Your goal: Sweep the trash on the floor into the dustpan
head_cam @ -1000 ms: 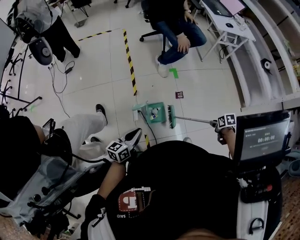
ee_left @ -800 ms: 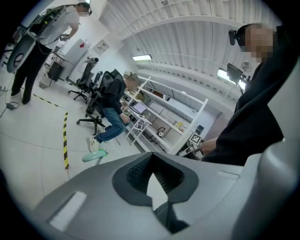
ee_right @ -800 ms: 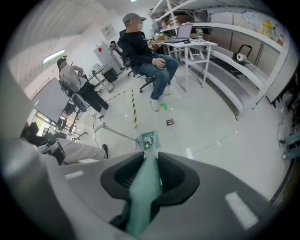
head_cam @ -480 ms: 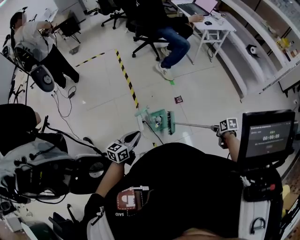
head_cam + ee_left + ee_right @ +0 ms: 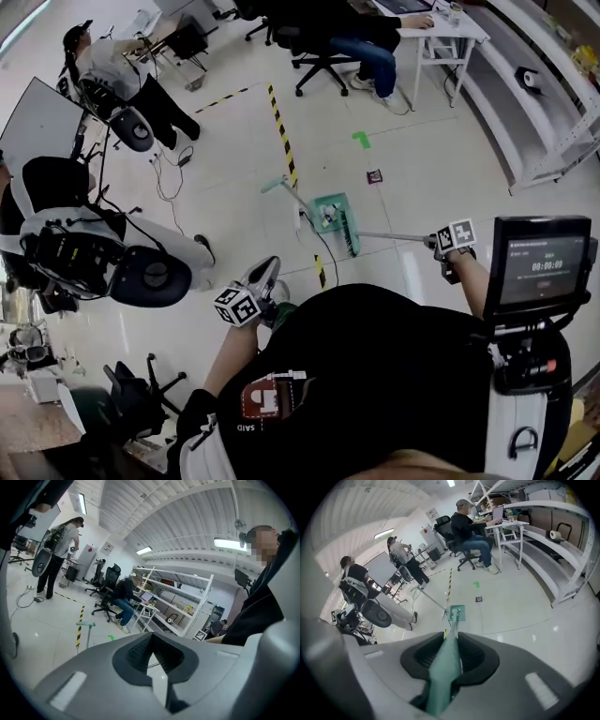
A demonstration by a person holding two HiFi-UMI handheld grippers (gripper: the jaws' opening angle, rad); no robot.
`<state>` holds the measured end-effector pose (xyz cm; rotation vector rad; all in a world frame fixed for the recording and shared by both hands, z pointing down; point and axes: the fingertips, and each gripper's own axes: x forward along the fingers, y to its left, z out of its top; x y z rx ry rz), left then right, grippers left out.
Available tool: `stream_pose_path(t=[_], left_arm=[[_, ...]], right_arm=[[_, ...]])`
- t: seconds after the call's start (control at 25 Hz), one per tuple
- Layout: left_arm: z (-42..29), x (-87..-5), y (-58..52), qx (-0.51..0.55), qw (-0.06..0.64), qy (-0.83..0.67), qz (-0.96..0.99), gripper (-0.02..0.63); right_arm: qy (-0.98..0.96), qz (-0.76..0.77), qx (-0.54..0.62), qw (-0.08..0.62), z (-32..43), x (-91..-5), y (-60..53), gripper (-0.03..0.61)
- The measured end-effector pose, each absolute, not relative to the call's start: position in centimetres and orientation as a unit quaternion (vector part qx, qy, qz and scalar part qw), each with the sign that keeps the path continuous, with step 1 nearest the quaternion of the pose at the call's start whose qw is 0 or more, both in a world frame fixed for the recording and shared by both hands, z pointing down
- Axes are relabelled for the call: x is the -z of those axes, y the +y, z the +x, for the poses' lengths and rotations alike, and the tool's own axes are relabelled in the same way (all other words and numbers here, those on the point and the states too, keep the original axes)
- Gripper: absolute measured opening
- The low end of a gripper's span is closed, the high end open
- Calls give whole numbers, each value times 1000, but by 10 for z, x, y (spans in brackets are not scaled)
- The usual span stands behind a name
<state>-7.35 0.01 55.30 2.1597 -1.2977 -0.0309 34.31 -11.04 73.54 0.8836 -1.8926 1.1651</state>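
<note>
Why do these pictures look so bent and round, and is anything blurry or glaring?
Head view: a wide-angle lens bows the white shelves and the striped floor tape. Left gripper view: corners go black in a round frame, and the ceiling lamp glares. Right gripper view: the green broom handle nearest the lens is soft, while the glossy floor shows glints.

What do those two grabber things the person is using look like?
The light grey plastic left gripper has two jaws lined with black ribbed pads and a white cube printed with black square markers. The right gripper looks the same. The person wears a black top with a red and white patch.
</note>
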Motion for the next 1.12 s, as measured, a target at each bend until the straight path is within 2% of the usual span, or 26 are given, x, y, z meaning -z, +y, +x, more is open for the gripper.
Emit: stream_pose_path(t=[0.16,0.4,0.6,0.8,0.96,1.12], left_arm=[[-67,-545,40,0,305,-523,796,0],[-94,-528,62,14,293,-535,792,0],[-148,-542,108,24,286,-506,813,0],[-225,-558,180,-18,297,-456,838,0],[-252,-564,219,-32,308,-429,849,0],[-256,-561,225,-15,314,-439,842,0]], right_arm=[[-739,325,-464,365,352,-745,-85,87],[-741,330,-465,356,333,-738,-59,87],[-731,362,-459,352,291,-728,-15,87],[-698,418,-486,320,229,-688,59,87],[-664,459,-515,288,225,-665,105,87],[-663,456,-518,291,231,-661,121,87]])
